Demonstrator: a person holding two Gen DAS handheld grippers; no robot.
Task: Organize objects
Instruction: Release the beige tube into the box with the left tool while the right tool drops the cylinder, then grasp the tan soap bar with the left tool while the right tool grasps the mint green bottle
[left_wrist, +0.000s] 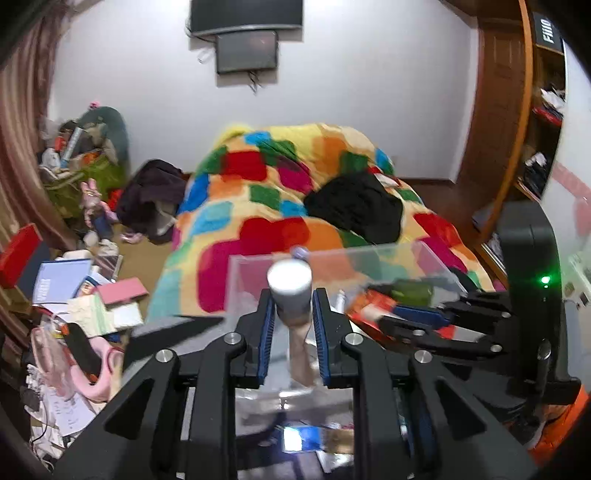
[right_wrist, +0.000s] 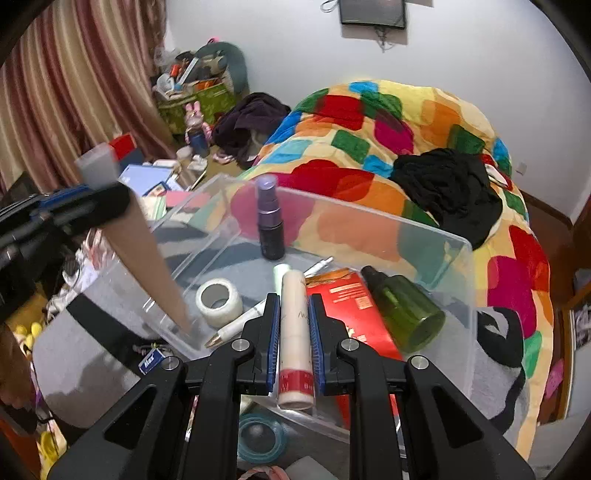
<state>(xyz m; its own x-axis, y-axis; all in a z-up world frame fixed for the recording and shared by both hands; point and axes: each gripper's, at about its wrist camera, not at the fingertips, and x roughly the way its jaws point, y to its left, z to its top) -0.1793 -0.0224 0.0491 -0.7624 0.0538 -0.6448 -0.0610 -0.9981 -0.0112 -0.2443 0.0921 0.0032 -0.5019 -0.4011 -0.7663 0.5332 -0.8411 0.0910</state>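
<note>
Bed (right_wrist: 424, 122): largest item, under a patchwork quilt, behind everything else; a black garment (right_wrist: 448, 192) lies on it.

Clear bin (right_wrist: 436, 236): open-topped plastic box, directly in front of and below both grippers. Contents, by size: red box (right_wrist: 354, 306), flat; green bottle (right_wrist: 402, 306), on its side on the red box; purple spray bottle (right_wrist: 270, 225), upright near the far wall; tape roll (right_wrist: 218, 301), on the floor of the bin; pen (right_wrist: 236, 325), beside the tape.

Tan tube (right_wrist: 147, 258): long, tapered, white cap up. Held by the left gripper (left_wrist: 293, 299), jaws narrowed onto it just under the cap. Long axis slants downward, and the flat tail reaches inside the bin's near left corner, beside the tape roll. In the left wrist view the cap (left_wrist: 289, 278) sits between the pads and the body hangs below.

Cream tube (right_wrist: 295, 332): slim, with a red band near its close end. Held by the right gripper (right_wrist: 293, 314), jaws nearly closed on its sides. Long axis runs along the fingers, far end pointing into the bin, over the red box's left edge.

Judgement: both tubes are already over the bin; the tan one is further in, so the left hand likely releases first. Downward is the way in for each.
</note>
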